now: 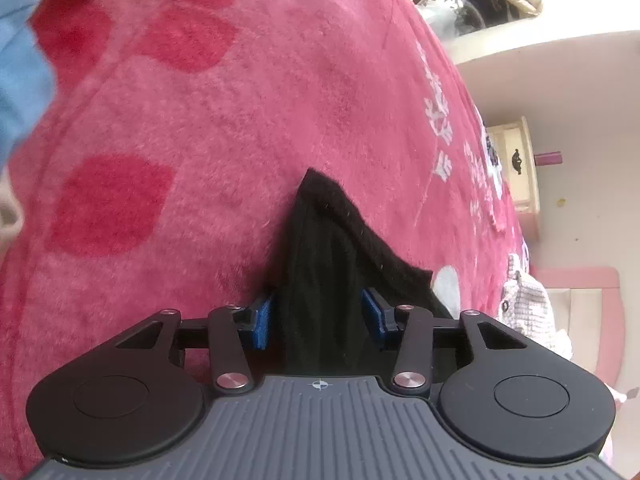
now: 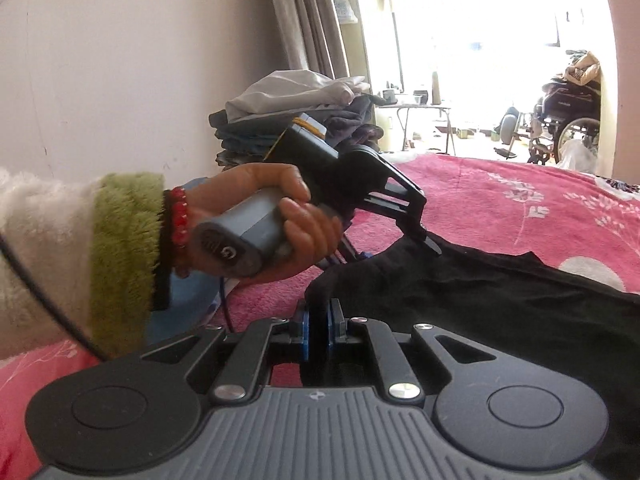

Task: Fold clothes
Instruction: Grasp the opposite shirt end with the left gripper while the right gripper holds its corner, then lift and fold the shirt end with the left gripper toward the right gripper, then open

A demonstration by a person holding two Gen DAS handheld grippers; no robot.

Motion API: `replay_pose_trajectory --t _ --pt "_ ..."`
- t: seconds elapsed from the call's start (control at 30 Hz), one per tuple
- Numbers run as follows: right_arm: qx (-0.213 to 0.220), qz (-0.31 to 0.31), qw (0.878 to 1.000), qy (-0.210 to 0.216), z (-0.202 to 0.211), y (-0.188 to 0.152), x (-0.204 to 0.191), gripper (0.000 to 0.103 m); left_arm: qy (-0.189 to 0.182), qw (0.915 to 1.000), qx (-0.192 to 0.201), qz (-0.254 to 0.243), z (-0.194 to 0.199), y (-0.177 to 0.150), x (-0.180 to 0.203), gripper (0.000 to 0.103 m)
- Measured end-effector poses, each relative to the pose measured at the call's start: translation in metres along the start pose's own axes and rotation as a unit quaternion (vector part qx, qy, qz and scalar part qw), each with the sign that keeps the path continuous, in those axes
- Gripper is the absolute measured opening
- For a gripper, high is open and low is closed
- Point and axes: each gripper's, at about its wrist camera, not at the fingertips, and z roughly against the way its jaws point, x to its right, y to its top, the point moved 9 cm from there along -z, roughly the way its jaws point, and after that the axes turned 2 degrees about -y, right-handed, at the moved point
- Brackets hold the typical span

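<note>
the black garment (image 1: 324, 264) lies on a bed under a pink fleece blanket (image 1: 240, 128) with darker red blotches and white flower prints. in the left wrist view a bunched fold of it rises in a peak at the lower middle of the frame and runs back between the two blue pads (image 1: 262, 322) of the left gripper (image 1: 318, 318). the jaws stand partly apart with the cloth filling the gap; whether the pads actually press on it cannot be told from this view. a patch of light blue fabric (image 1: 20, 72) shows at the left edge of that frame, and a cream drawer unit (image 1: 514, 164) stands by the wall at the right.

in the right wrist view the right gripper (image 2: 318, 332), at the lower middle, has its blue pads nearly together, pinching a thin fold of the garment (image 2: 500, 300), which spreads away to the right across the blanket (image 2: 500, 200). left of centre a hand (image 2: 256, 216) with a red bead bracelet (image 2: 180, 220) and a green and white fleece sleeve (image 2: 120, 248) grips the handle of the left gripper (image 2: 430, 242), whose finger tip touches the garment's upper edge. a stack of folded clothes (image 2: 288, 116) sits behind it against the wall, beside a curtain (image 2: 308, 16). a wheelchair (image 2: 568, 120) stands in the bright room at the upper right.
</note>
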Motion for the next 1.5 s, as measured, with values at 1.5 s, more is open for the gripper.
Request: replay_pose_trajectory --t 1.5 --pt "0.113 -0.433 0.851 -0.276 0.2 -0.101 0.27 0.009 0.014 0.9205 -0.079 -0.382 -0.206 -0.202 0.284 0.005"
